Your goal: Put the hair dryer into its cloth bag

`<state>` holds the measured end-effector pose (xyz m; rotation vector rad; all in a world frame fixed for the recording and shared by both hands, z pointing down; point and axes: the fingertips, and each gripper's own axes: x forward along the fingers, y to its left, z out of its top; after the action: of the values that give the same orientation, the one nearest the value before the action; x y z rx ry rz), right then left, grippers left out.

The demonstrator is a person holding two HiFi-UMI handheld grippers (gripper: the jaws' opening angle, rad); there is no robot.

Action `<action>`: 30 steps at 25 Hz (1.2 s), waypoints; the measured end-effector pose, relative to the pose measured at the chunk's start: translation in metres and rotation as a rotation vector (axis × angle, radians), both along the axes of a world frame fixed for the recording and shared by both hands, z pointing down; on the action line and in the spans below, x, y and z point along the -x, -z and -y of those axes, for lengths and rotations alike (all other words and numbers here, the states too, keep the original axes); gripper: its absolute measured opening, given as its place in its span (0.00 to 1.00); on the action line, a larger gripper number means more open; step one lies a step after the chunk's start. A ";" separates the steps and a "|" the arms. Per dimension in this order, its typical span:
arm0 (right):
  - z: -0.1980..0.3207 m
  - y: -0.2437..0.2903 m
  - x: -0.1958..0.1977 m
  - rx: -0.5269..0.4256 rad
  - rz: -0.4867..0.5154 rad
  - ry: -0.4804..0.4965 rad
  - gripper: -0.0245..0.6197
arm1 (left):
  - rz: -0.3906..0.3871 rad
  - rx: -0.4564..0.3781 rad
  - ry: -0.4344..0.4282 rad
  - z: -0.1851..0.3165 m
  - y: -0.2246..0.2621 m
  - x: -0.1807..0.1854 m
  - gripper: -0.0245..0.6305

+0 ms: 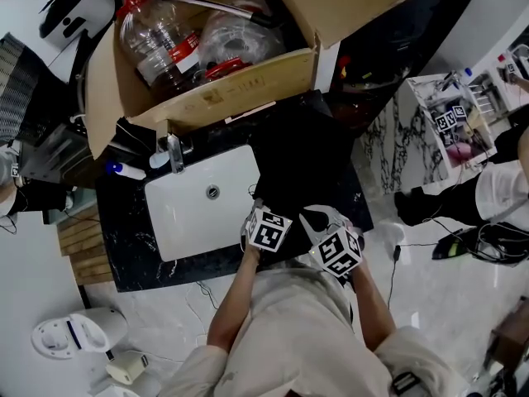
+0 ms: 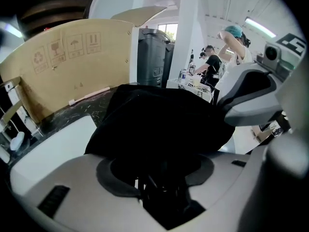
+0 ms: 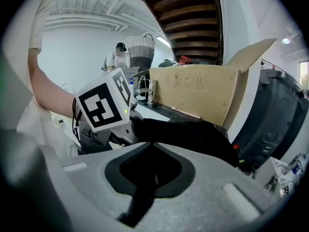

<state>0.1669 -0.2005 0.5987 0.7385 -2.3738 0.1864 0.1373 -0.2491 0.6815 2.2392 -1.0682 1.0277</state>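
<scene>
We find left tool [image 2: 157, 175] and right tool [image 3: 147, 173] each pinching cloth bag [image 2: 164, 124] on tabletop [image 1: 132, 246]. Bag bulges; hair dryer unseen, likely inside. Closing may remain.

Cardboard box [image 2: 72, 81] side: printed handling symbols (recycling, fragile glass, umbrella, up arrows). No legible words anywhere.

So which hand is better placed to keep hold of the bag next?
Probably left: the left gripper has the black cloth bag bunched between its jaws; the right gripper seems to catch only an edge.
</scene>
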 end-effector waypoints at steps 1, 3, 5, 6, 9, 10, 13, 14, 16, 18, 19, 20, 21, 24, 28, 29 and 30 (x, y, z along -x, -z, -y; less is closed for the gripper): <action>-0.001 -0.002 0.000 0.003 0.000 0.001 0.06 | -0.006 -0.006 0.004 0.002 0.000 -0.001 0.36; -0.002 -0.004 -0.001 0.006 -0.001 0.001 0.06 | -0.030 -0.013 0.014 0.004 0.001 -0.002 0.36; -0.002 -0.004 -0.001 0.005 -0.003 0.000 0.06 | -0.045 -0.016 0.013 0.005 0.003 -0.004 0.37; -0.002 -0.003 -0.001 0.003 -0.002 -0.001 0.06 | -0.046 -0.019 0.006 0.005 0.004 -0.004 0.37; -0.001 -0.002 -0.001 0.000 0.002 -0.005 0.06 | -0.049 -0.027 -0.020 0.002 0.006 -0.005 0.41; -0.001 -0.002 0.000 -0.001 0.001 -0.006 0.06 | -0.047 -0.026 -0.027 0.001 0.006 -0.004 0.43; -0.001 -0.002 0.001 -0.002 0.001 -0.009 0.06 | -0.020 -0.024 -0.053 -0.006 0.006 0.000 0.45; -0.001 -0.001 0.001 -0.005 0.002 -0.010 0.06 | -0.013 -0.023 -0.060 -0.009 0.007 0.002 0.46; 0.000 0.000 0.002 -0.009 0.008 -0.012 0.06 | -0.007 -0.025 -0.068 -0.014 0.008 0.006 0.48; 0.001 0.001 0.002 -0.012 0.009 -0.015 0.06 | -0.002 -0.032 -0.077 -0.020 0.012 0.012 0.48; 0.001 0.001 0.001 -0.013 0.007 -0.017 0.06 | 0.001 -0.035 -0.082 -0.023 0.013 0.014 0.49; 0.001 0.002 0.001 -0.014 0.005 -0.018 0.06 | 0.002 -0.037 -0.087 -0.027 0.015 0.017 0.49; 0.002 0.001 0.001 -0.014 0.004 -0.020 0.06 | 0.002 -0.037 -0.090 -0.030 0.016 0.020 0.49; 0.001 0.001 0.001 -0.012 0.006 -0.023 0.06 | -0.009 -0.023 -0.098 -0.042 0.016 0.029 0.50; 0.002 0.001 0.001 -0.017 0.006 -0.026 0.06 | 0.003 0.009 -0.109 -0.057 0.008 0.042 0.51; 0.003 0.001 0.000 -0.017 0.006 -0.027 0.06 | 0.013 0.020 -0.113 -0.060 0.005 0.045 0.51; 0.002 0.001 0.000 -0.018 0.006 -0.028 0.06 | 0.024 0.035 -0.120 -0.062 0.001 0.048 0.51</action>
<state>0.1668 -0.2029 0.5972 0.7814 -2.3740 0.1800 0.0896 -0.1866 0.6801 2.2916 -0.9277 1.1164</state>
